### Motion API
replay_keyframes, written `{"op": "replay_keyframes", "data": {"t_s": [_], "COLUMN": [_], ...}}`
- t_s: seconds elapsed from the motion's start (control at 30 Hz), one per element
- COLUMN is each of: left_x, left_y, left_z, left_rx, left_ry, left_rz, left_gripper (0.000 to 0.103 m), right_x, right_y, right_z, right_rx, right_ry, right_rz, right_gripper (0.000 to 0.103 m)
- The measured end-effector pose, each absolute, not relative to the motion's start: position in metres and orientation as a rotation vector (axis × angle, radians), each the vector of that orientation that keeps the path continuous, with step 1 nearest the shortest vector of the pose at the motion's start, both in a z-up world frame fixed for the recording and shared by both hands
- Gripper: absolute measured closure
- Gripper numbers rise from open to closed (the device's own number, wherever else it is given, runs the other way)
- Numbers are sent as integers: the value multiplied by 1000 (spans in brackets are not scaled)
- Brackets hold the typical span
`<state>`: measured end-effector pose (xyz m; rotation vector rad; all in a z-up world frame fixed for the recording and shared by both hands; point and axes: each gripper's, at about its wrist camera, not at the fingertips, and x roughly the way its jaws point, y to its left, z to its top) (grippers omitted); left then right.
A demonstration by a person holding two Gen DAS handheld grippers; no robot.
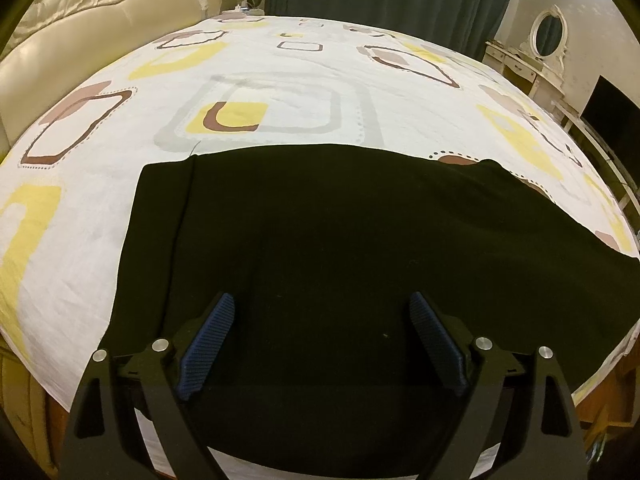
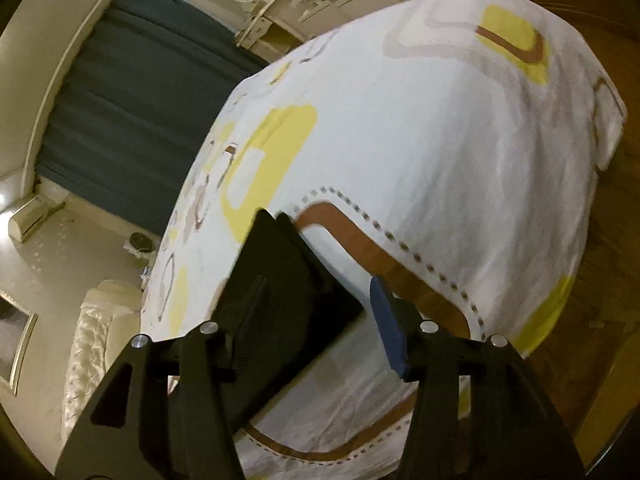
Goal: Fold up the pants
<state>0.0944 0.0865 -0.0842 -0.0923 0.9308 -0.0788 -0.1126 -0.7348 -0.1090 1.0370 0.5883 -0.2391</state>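
— So, starting on the left: why does the left gripper hang with its blue ribbed pads spread wide?

— It holds nothing. It hovers over the flat black fabric pants, which lie spread on the bed's white sheet with yellow and brown rounded squares, near the bed's front edge. Laid flat like that, the cloth seems ready for a fold.

— And the right gripper?

— Also spread apart, tilted over the sheet near the bed's corner. A dark end of the pants sits between its fingers, against the left one; whether it touches, I cannot tell. I judge it is lining up a pinch.
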Motion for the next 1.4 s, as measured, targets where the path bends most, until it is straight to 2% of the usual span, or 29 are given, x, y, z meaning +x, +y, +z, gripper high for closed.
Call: {"op": "replay_keyframes", "data": {"t_s": [0.23, 0.5, 0.57, 0.63, 0.8, 1.0, 1.4], "left_x": [91, 89, 90, 90, 88, 85, 72], "left_y": [88, 98, 102, 104, 105, 108, 120], "left_z": [-75, -68, -69, -69, -67, -61, -42], "left_rx": [-125, -153, -166, -169, -167, -148, -198], "left_ry": [931, 915, 919, 922, 929, 940, 943], "left_rz": [-85, -64, -55, -47, -45, -29, -17], "left_gripper": [15, 15, 15, 15, 15, 15, 15], "right_x": [-55, -31, -25, -19, -18, -28, -21], "right_y": [-744, -740, -733, -723, -712, -700, -614], "right_z": [-109, -129, -130, -132, -118, -80, 34], "right_rx": [932, 979, 978, 928, 872, 843, 764], "right_ry": [702, 820, 859, 926, 953, 890, 760], "right_rz": [-165, -20, 52, 57, -16, -35, 125], "right_gripper": [49, 46, 51, 80, 84, 85, 85]}}
